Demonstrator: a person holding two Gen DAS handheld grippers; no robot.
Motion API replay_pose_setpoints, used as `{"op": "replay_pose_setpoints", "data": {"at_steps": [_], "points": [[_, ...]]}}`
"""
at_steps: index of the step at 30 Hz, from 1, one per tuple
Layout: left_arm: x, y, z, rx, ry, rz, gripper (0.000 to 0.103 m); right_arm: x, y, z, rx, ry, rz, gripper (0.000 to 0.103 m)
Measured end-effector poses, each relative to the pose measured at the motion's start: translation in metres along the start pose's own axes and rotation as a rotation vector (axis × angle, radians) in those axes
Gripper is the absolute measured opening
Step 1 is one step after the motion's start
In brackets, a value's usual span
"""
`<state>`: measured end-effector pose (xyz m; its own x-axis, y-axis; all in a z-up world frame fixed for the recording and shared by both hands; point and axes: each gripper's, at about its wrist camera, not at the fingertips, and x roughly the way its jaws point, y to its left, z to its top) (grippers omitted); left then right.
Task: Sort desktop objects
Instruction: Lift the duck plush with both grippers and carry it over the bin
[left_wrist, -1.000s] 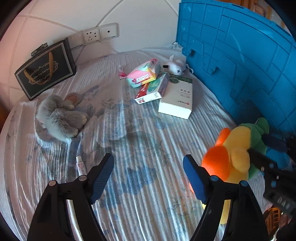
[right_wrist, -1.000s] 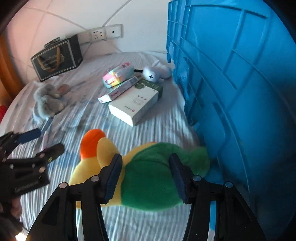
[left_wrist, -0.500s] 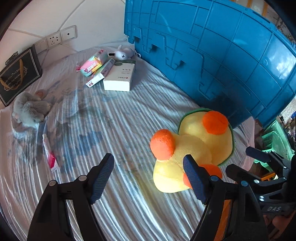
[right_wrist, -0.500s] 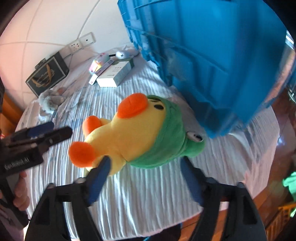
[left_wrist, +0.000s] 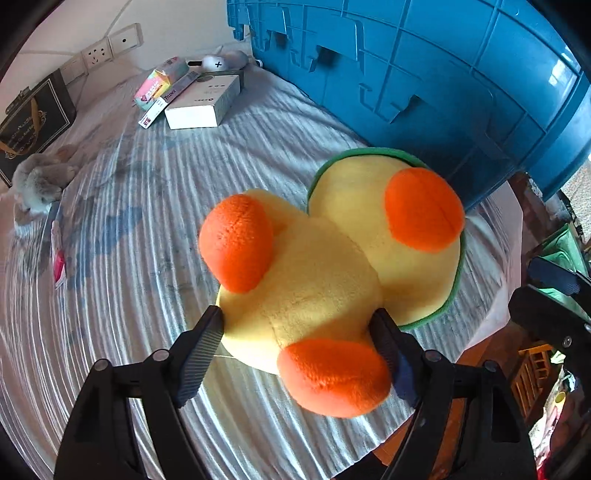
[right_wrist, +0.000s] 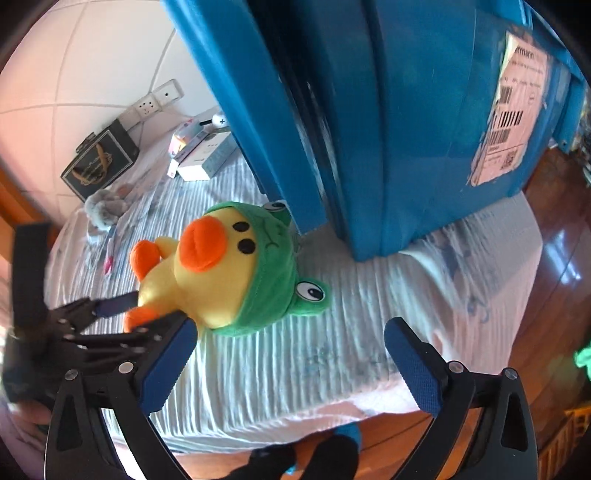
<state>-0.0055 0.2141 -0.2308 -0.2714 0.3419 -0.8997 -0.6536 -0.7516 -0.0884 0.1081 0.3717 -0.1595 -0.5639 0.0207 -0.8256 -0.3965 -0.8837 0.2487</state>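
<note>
A yellow plush duck (left_wrist: 332, 266) with orange feet and a green frog hood lies on the striped cloth beside the big blue crate (left_wrist: 424, 66). My left gripper (left_wrist: 295, 317) straddles the duck's lower body. Its jaws are opening, with a pad at each flank that does not squeeze the plush. In the right wrist view the duck (right_wrist: 221, 266) lies face up to the left. My right gripper (right_wrist: 290, 332) hangs over the cloth near the table's front edge. Its jaws are opening wide with nothing between them. The left gripper (right_wrist: 140, 317) shows there at the duck's feet.
At the far end lie a white box (left_wrist: 203, 103), a pink tissue pack (left_wrist: 159, 83) and a small white toy (left_wrist: 218, 62). A grey plush (left_wrist: 37, 181), a small tube (left_wrist: 57, 254) and a black gift bag (left_wrist: 29, 125) are on the left. The crate (right_wrist: 369, 110) walls off the right.
The right gripper let go of the duck, opened wide and drew back toward the table edge. The left gripper moved right and down until its fingers flank the duck's body.
</note>
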Motion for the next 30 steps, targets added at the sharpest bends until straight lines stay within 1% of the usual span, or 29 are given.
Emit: {"op": "replay_pose_setpoints", "data": {"at_steps": [3, 4, 5, 7, 8, 10, 13, 14, 17, 21, 24, 26, 28, 30], "points": [[0.002, -0.003, 0.002, -0.002, -0.012, 0.022, 0.085, 0.008, -0.002, 0.001, -0.026, 0.02, 0.024, 0.103], [0.004, -0.003, 0.002, -0.004, -0.01, 0.027, 0.091, 0.012, -0.001, 0.001, -0.032, 0.026, 0.034, 0.103], [0.007, -0.001, 0.002, -0.011, -0.002, 0.022, 0.096, 0.017, 0.0, 0.001, -0.038, 0.032, 0.052, 0.103], [0.015, 0.004, 0.0, -0.035, 0.027, 0.001, 0.1, 0.026, 0.005, 0.001, -0.057, 0.033, 0.076, 0.103], [0.018, 0.005, -0.003, -0.047, 0.036, -0.013, 0.101, 0.031, 0.008, 0.001, -0.07, 0.03, 0.079, 0.103], [0.021, 0.007, -0.005, -0.054, 0.039, -0.037, 0.101, 0.041, 0.014, 0.002, -0.094, 0.016, 0.079, 0.103], [0.021, 0.004, -0.004, -0.037, 0.021, -0.038, 0.101, 0.057, 0.021, 0.003, -0.107, 0.012, 0.096, 0.103], [0.021, 0.003, -0.002, -0.029, 0.018, -0.038, 0.101, 0.059, 0.022, 0.002, -0.104, -0.007, 0.102, 0.103], [0.027, 0.001, 0.0, -0.015, 0.024, -0.044, 0.101, 0.056, 0.019, -0.001, -0.097, -0.07, 0.113, 0.103], [0.033, 0.007, 0.001, -0.008, 0.032, -0.04, 0.101, 0.054, 0.013, -0.007, -0.083, -0.101, 0.115, 0.103], [0.03, 0.01, -0.001, 0.064, 0.021, 0.004, 0.101, 0.051, 0.015, -0.012, -0.074, -0.082, 0.115, 0.103], [0.031, 0.011, -0.001, 0.111, 0.019, 0.026, 0.101, 0.052, 0.021, -0.015, -0.095, -0.064, 0.107, 0.103], [0.033, 0.014, 0.002, 0.113, 0.019, 0.013, 0.101, 0.052, 0.026, -0.018, -0.109, -0.067, 0.094, 0.103], [0.035, 0.015, 0.007, 0.109, 0.015, 0.001, 0.1, 0.063, 0.035, -0.013, -0.11, -0.079, 0.078, 0.103]]}}
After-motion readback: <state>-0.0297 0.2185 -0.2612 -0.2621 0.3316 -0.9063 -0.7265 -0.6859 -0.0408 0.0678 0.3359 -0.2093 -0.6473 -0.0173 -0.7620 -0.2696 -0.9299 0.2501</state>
